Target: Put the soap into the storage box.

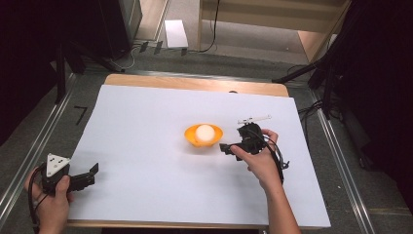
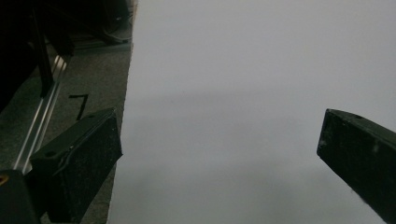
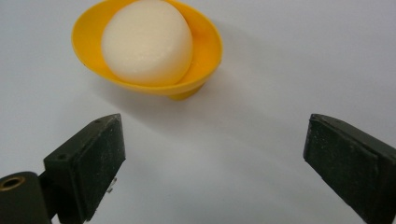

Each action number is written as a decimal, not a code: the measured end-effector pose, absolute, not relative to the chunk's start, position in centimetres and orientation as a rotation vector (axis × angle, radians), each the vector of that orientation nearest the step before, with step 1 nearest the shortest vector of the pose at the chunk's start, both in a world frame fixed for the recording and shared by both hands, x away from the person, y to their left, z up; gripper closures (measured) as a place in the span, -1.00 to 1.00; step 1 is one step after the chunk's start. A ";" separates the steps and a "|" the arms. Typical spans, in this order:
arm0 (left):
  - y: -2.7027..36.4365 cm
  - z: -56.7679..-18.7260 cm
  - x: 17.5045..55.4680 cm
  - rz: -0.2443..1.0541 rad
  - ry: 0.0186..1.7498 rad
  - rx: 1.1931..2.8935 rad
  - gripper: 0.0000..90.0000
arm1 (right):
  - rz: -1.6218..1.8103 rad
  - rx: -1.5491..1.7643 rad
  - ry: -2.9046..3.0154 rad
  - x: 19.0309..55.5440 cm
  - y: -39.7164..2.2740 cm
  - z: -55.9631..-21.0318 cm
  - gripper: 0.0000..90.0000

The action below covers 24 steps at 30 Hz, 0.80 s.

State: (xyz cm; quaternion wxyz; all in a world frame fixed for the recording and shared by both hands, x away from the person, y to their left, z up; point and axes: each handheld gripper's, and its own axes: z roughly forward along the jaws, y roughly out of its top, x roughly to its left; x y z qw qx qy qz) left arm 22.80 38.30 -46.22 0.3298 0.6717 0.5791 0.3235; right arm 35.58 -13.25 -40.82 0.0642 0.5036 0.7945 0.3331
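- Left gripper (image 1: pixel 92 170) sat at lower left of the high view, at the left edge of the white sheet (image 1: pixel 146 161), held in the person's left hand (image 1: pixel 51 207). Jaws stood wide apart with nothing between them; in the left gripper view they framed bare sheet and a strip of grey floor (image 2: pixel 93 70).
- Orange bowl (image 1: pixel 203 136) sat at frame centre of the high view, upright on the sheet, with a white rounded block (image 1: pixel 205 132) resting inside it. Block looked squat, no clear long axis.
- Right gripper (image 1: pixel 225 147) was just right of the bowl, near but apart from it, jaws pointing left toward it. Jaws spread wide, empty.
- In the right gripper view the bowl (image 3: pixel 205 60) lay ahead at upper left, beyond the jaw tips and off the jaw centreline toward the left jaw.
- Judgement: right gripper was far nearer; a grab needed a forward push plus a shift toward the bowl's side. Left was well apart, idle.
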 end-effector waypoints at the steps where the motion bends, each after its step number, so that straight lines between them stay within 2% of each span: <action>1: 38.3 -46.2 22.8 0.847 1.515 1.760 -0.99 | 1.019 1.520 2.391 35.4 -13.6 -40.9 -0.88; 24: 38.2 -46.2 22.7 0.864 1.512 1.758 -0.99 | 1.061 1.583 2.287 31.5 -20.7 -44.0 -0.90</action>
